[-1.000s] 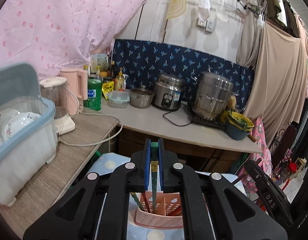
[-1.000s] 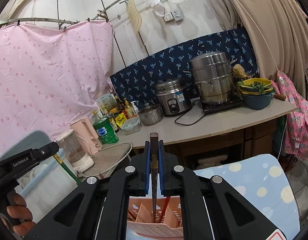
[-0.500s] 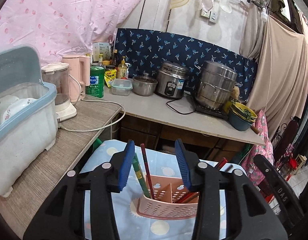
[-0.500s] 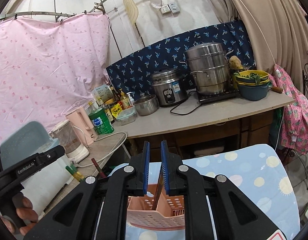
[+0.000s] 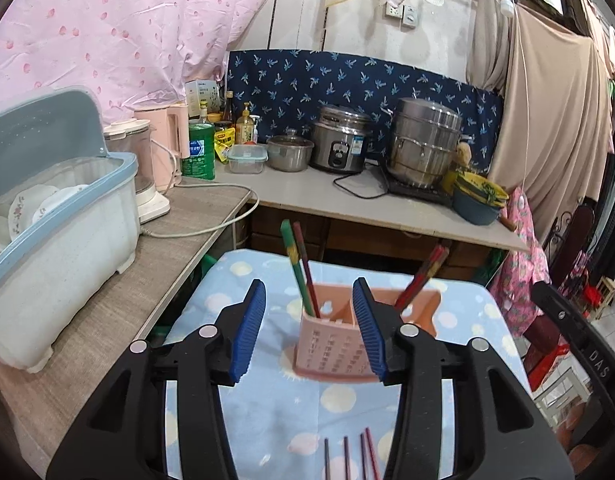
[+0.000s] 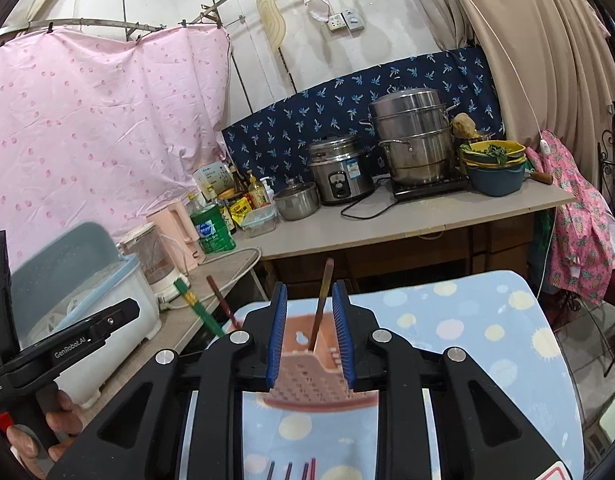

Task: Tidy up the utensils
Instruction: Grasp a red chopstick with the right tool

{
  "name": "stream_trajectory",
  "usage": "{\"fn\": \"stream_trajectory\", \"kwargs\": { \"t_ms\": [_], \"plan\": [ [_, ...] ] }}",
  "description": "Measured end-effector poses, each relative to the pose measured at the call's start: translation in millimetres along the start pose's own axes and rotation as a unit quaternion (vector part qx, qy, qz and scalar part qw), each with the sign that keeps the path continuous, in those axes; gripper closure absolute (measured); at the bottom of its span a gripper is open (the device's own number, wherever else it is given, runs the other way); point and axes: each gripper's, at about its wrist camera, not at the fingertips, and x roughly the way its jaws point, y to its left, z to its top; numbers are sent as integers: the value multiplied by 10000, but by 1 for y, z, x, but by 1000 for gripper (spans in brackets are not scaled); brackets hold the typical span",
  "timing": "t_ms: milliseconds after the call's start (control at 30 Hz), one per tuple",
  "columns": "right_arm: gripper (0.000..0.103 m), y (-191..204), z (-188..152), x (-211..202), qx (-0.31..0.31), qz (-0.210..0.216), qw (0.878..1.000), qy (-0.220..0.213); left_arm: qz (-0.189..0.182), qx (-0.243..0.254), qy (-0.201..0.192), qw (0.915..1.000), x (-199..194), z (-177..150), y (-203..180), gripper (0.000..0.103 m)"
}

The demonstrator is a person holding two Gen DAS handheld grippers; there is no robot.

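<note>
From the left wrist view, the left gripper [image 5: 313, 326] hangs over the blue spotted cloth [image 5: 339, 408] with its jaws spread wide and empty. Between them, a little farther off, stands the pink holder [image 5: 339, 350] on the surface. A green chopstick [image 5: 293, 264] and a dark red chopstick [image 5: 305, 264] lean together in its left compartment; a bundle of red-brown chopsticks [image 5: 425, 276] leans out of the right one. At the near edge of the cloth, four loose chopsticks [image 5: 349, 456] lie side by side, so the sorting looks well along but not finished. One second ago these jaws were pressed on the green chopstick above the holder; half a second ago they had opened, and now the gripper has drawn back and the green chopstick stands in the holder on its own.

From the right wrist view, the right gripper [image 6: 309, 330] has its jaws parted by a moderate gap, holding nothing. A brown chopstick [image 6: 322, 304] stands free between them, its lower end in the holder [image 6: 307, 376]. To the left, the green and dark red chopsticks lean out past the gripper body. The tips of the loose chopsticks show at the near edge. One second ago these jaws pinched the brown chopstick; half a second ago they were barely apart, and now they are wider, the chopstick left leaning in its compartment.
</note>
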Motion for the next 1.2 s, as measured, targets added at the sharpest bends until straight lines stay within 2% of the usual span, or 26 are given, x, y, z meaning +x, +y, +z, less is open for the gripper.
{"fn": "stream_trajectory", "kwargs": {
  "t_ms": [300, 433, 633, 967, 1200],
  "plan": [
    [79, 8, -48, -50, -419, -77, 9989, 197, 50, 184, 310, 9993, -29, -55, 7, 60],
    [79, 15, -76, -68, -659, -146, 9971, 355, -14, 180, 482, 9987, -41, -81, 12, 60],
    [79, 22, -127, -89, -858, -159, 9934, 745, 80, 408, 687, 9968, -56, -128, 10, 60],
    [79, 32, -211, -102, -978, -182, 9838, 1493, 77, 310, 1316, 9908, -62, -203, 13, 60],
    [79, 28, -248, -99, -848, -240, 9788, 1848, 27, 350, 1651, 9857, -64, -242, 9, 60]
  ]
}}
